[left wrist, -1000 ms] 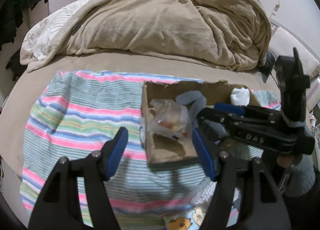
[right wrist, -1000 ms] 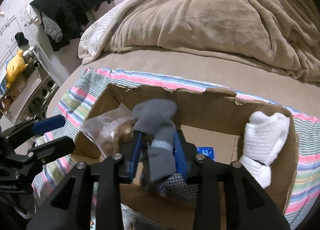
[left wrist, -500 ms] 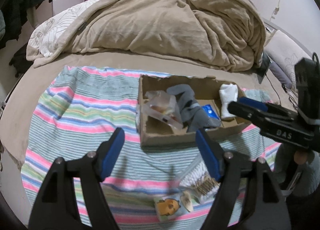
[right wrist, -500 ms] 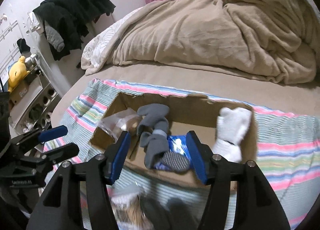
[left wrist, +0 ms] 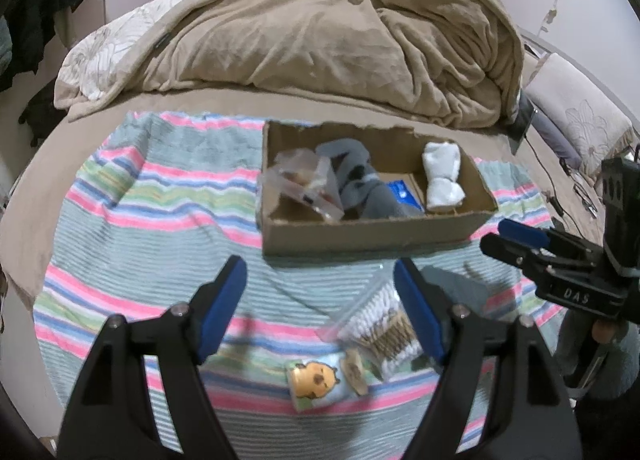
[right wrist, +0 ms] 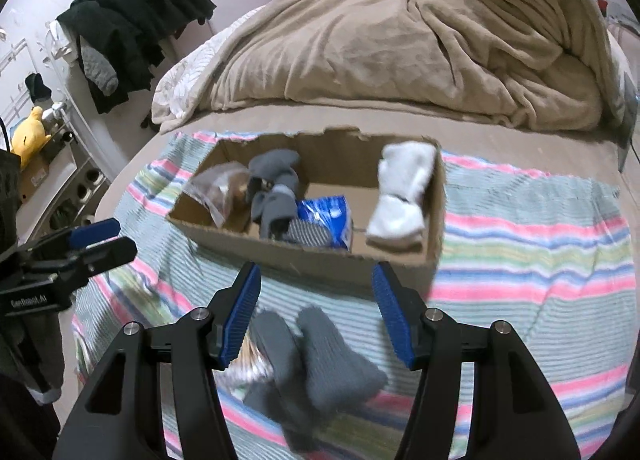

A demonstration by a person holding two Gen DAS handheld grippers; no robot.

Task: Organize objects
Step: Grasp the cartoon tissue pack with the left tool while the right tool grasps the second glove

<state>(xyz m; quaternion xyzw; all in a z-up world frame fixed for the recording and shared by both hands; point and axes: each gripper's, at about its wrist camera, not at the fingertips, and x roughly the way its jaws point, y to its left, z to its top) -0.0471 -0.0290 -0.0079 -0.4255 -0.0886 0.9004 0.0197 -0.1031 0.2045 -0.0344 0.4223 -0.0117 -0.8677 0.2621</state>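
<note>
A cardboard box (left wrist: 360, 236) (right wrist: 320, 256) sits on a striped towel on the bed. It holds a clear plastic bag (left wrist: 308, 183), a grey sock (left wrist: 360, 187) (right wrist: 276, 195), a blue packet (right wrist: 328, 215) and white socks (left wrist: 442, 175) (right wrist: 404, 195). In front of the box lie a grey sock pair (right wrist: 312, 364), a bag of cotton swabs (left wrist: 384, 324) and a small cartoon packet (left wrist: 316, 380). My left gripper (left wrist: 320, 308) is open and empty above the swabs. My right gripper (right wrist: 316, 308) is open and empty above the grey sock pair.
A heaped beige blanket (left wrist: 320, 39) covers the far side of the bed. The striped towel (left wrist: 140, 227) spreads to the left of the box. Dark clothes (right wrist: 132, 19) hang by the wall, and a shelf with a yellow toy (right wrist: 28, 135) stands at left.
My right gripper opened, let go of the grey sock in the box and pulled back. My left gripper also drew back, so the items in front of the box came into view.
</note>
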